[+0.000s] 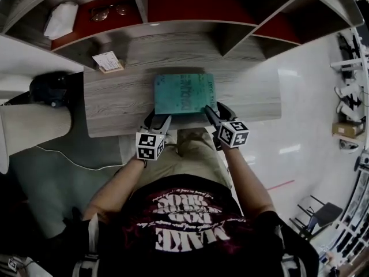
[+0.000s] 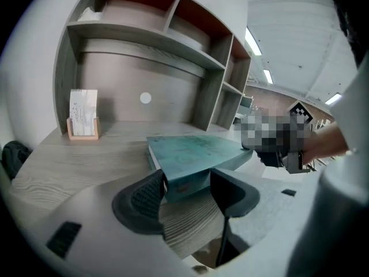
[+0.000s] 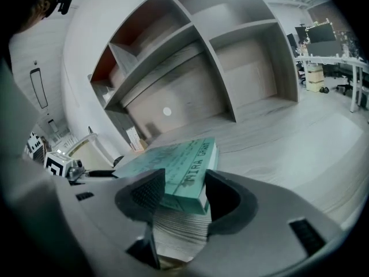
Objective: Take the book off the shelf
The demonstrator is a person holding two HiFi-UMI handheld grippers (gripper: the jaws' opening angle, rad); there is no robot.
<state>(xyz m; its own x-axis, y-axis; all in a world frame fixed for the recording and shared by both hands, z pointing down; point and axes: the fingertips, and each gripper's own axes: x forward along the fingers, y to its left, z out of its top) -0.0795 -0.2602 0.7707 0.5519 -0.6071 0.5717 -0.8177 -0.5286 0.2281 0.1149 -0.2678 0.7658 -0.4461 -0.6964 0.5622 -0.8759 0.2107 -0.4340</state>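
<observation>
A teal book (image 1: 183, 93) lies flat, cover up, low over the wooden desk top (image 1: 115, 103) near its front edge; whether it rests on the wood I cannot tell. My left gripper (image 1: 158, 119) is shut on its near left corner, and in the left gripper view the book (image 2: 193, 152) sits between the two pads (image 2: 149, 192). My right gripper (image 1: 214, 113) is shut on the near right corner. In the right gripper view the spine end of the book (image 3: 179, 166) is clamped between the pads (image 3: 151, 190).
Behind the desk stands a shelf unit (image 1: 190, 25) with red-backed compartments holding glasses (image 1: 109, 11) and a white cloth (image 1: 60, 19). A small card holder (image 1: 108, 62) stands at the desk's back left. A chair (image 1: 29, 126) is at the left.
</observation>
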